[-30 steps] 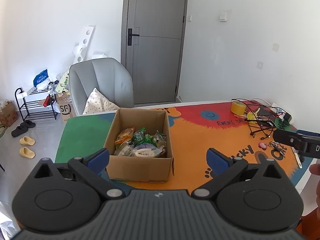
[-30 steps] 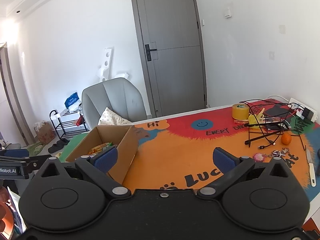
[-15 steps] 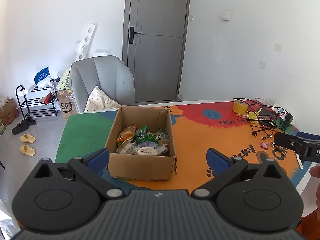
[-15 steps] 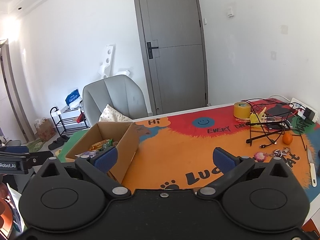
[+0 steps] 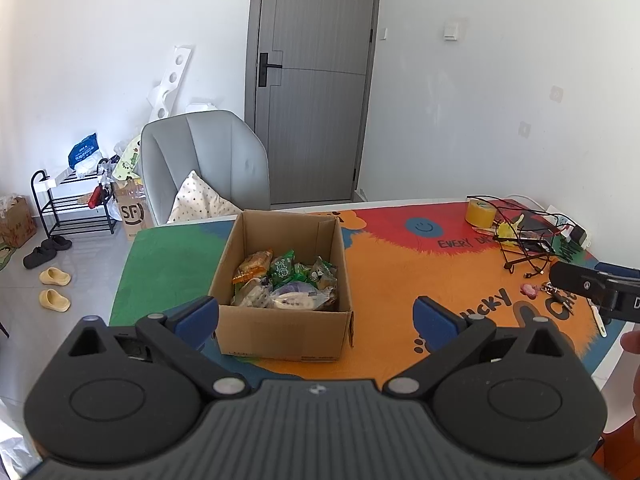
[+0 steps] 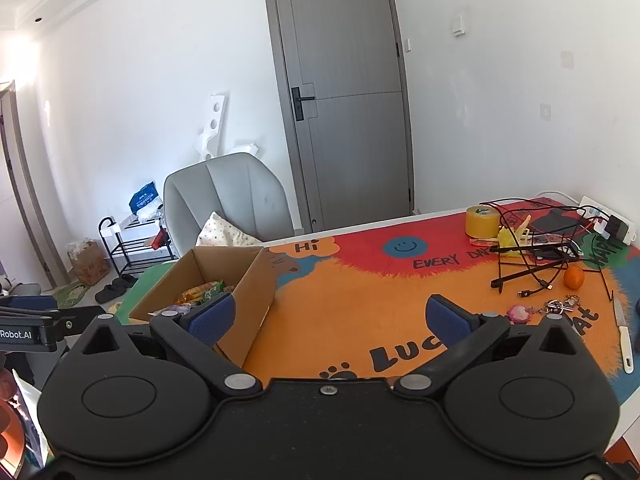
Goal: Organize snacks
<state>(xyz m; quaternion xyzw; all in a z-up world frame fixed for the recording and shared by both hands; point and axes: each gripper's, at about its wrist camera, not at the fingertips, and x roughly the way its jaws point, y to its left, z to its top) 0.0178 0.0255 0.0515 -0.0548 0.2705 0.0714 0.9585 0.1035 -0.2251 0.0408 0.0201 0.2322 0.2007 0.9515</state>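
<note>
An open cardboard box (image 5: 280,332) stands on the colourful table mat (image 5: 400,280), holding several wrapped snacks (image 5: 284,284) in green, orange and clear packets. My left gripper (image 5: 316,322) is open and empty, held above the table's near edge in front of the box. My right gripper (image 6: 328,318) is open and empty, to the right of the box (image 6: 248,300), above the orange part of the mat (image 6: 360,304). The snacks (image 6: 200,292) show only partly in the right wrist view.
At the table's far right lie a yellow tape roll (image 6: 482,222), a black wire rack with cables (image 6: 536,248), an orange (image 6: 574,277), keys (image 6: 558,305) and a white-handled knife (image 6: 624,340). A grey chair (image 5: 204,164) stands behind the table.
Both grippers have risen and pulled back slightly, so the box sits lower and farther in view. Both stay open and empty.
</note>
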